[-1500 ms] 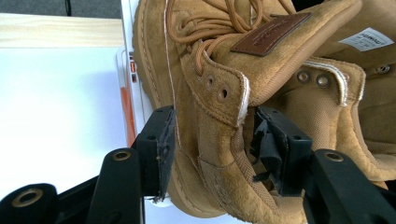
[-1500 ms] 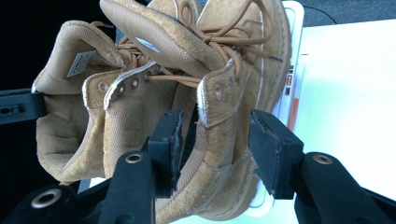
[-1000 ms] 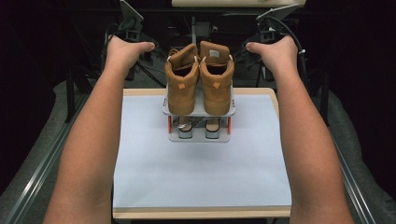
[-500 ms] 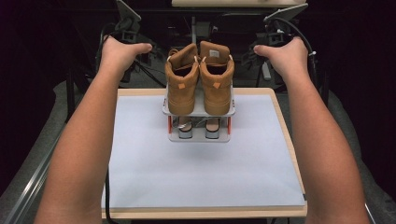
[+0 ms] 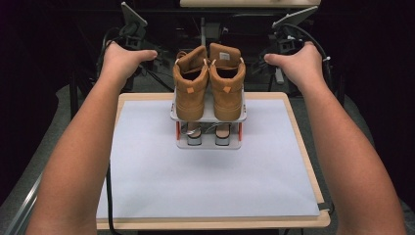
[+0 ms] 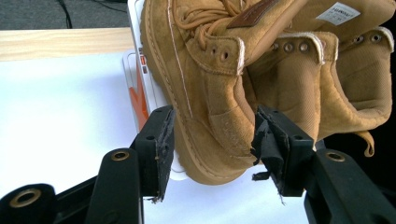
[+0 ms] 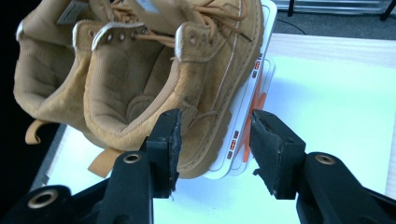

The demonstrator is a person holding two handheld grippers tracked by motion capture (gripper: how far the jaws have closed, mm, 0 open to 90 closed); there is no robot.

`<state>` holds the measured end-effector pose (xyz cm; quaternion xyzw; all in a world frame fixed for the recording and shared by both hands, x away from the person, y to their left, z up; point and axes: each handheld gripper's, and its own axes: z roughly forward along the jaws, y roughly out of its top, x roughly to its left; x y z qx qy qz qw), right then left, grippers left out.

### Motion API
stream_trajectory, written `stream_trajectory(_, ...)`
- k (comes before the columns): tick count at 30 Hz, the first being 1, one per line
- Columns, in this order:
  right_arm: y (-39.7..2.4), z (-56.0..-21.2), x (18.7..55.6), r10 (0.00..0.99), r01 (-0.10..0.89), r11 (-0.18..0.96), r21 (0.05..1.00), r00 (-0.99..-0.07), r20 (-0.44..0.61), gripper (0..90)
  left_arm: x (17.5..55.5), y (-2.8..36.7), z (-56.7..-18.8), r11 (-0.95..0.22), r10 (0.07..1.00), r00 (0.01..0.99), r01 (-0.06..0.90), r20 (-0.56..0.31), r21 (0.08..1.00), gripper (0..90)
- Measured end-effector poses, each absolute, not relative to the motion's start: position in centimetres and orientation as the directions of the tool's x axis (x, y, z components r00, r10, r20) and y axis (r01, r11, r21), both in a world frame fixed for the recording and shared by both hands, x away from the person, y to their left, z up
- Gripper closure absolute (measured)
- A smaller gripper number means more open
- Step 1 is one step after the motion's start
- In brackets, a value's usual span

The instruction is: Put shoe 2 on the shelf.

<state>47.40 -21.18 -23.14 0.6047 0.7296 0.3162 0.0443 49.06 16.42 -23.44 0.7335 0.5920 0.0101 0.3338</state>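
My left gripper (image 6: 212, 154) sits with its fingers spread wide, nothing pinched, the heel of the left tan suede high-top boot (image 6: 205, 93) framed between them farther off. My right gripper (image 7: 215, 149) is just as wide and empty, looking at the right tan suede boot (image 7: 187, 84). Both boots stand side by side on the top tier of a small white two-tier shoe rack (image 5: 209, 117), toward the far middle of the pale lavender worktop (image 5: 210, 181).
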Motion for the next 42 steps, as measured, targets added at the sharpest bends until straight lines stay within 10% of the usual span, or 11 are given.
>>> stream_trajectory(42, -17.9, -27.6, 41.7, 0.868, 0.774, 0.404, 0.487, -0.493, 0.063, 57.5, 44.8, 17.4, -27.3, -0.269, 0.856, 0.438, 0.83, -0.274, 0.488, 49.8)
